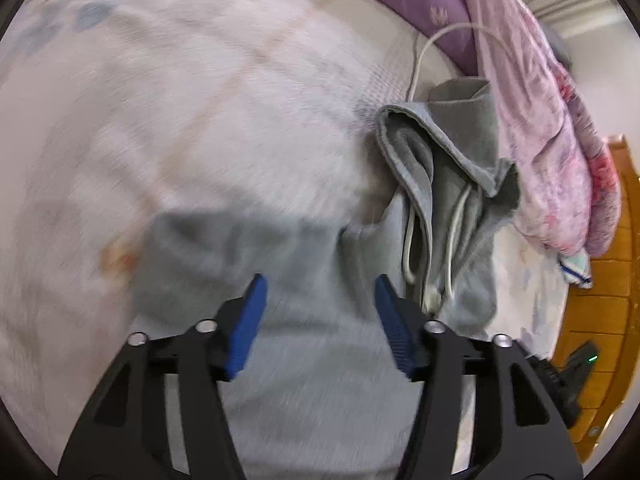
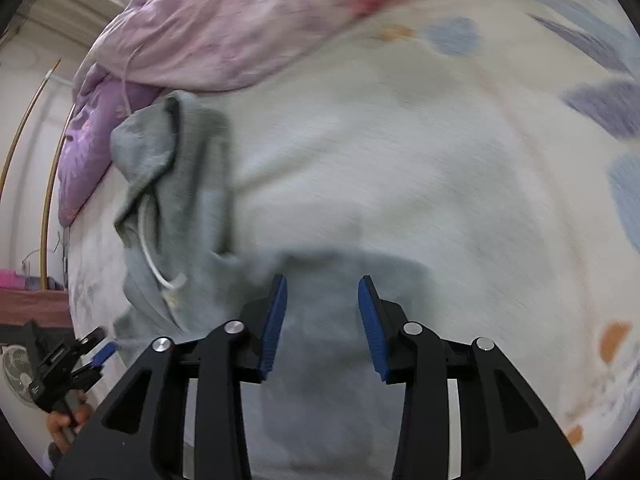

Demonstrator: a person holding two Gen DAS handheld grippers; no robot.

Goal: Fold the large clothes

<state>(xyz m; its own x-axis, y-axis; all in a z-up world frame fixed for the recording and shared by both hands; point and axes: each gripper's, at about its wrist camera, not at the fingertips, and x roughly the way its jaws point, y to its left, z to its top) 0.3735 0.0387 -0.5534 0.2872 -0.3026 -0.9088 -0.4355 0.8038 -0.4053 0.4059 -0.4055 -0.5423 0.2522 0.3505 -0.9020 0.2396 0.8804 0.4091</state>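
Observation:
A grey hooded sweatshirt [image 1: 320, 360] lies on the pale patterned bedsheet [image 1: 180, 100]. Its hood [image 1: 440, 168] with white drawstrings lies bunched to the right in the left wrist view and to the left in the right wrist view [image 2: 172, 184]. My left gripper [image 1: 320, 300] is open just above the grey cloth, nothing between its blue pads. My right gripper [image 2: 322, 300] is open above another part of the sweatshirt [image 2: 328, 360], also empty. The left gripper shows at the lower left of the right wrist view [image 2: 80, 356].
A pink floral quilt [image 1: 552, 128] is heaped along the bed's far side, with a purple pillow [image 1: 420, 4] and a white cable [image 1: 444, 40] beside it. A wooden cabinet [image 1: 600, 320] stands past the bed edge. A fan [image 2: 16, 372] stands on the floor.

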